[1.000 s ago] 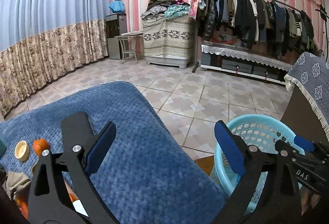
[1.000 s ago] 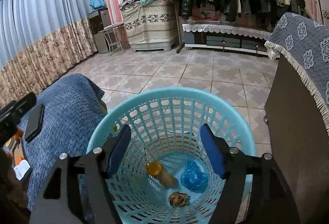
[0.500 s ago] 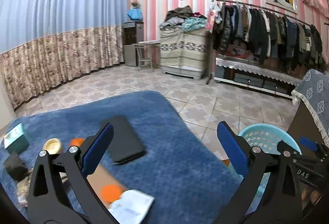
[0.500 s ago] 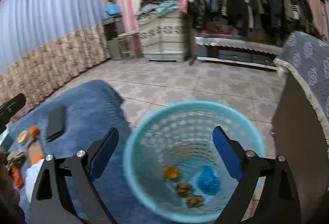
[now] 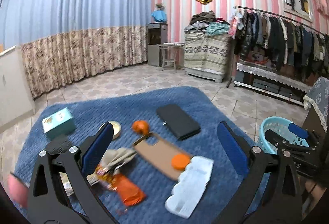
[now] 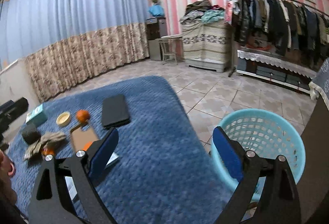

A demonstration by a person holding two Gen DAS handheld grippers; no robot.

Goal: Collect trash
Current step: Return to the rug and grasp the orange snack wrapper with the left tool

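The basket point(image 6: 265, 137) stands on the floor just right of the bench point(image 6: 156, 141). On the bench, a phone point(image 5: 177, 121) lies behind the board point(image 5: 160, 154), an orange point(image 5: 140, 126) to its left.

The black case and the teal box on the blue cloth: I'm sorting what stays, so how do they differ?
The black case is flat, dark and plain; the teal box is taller, blocky, with a pale printed top. The case lies nearer the basket, the box at the cloth's opposite side. Both rest on the blue cloth, untouched.

One basket point(image 6: 267, 121), one orange point(image 5: 140, 126)
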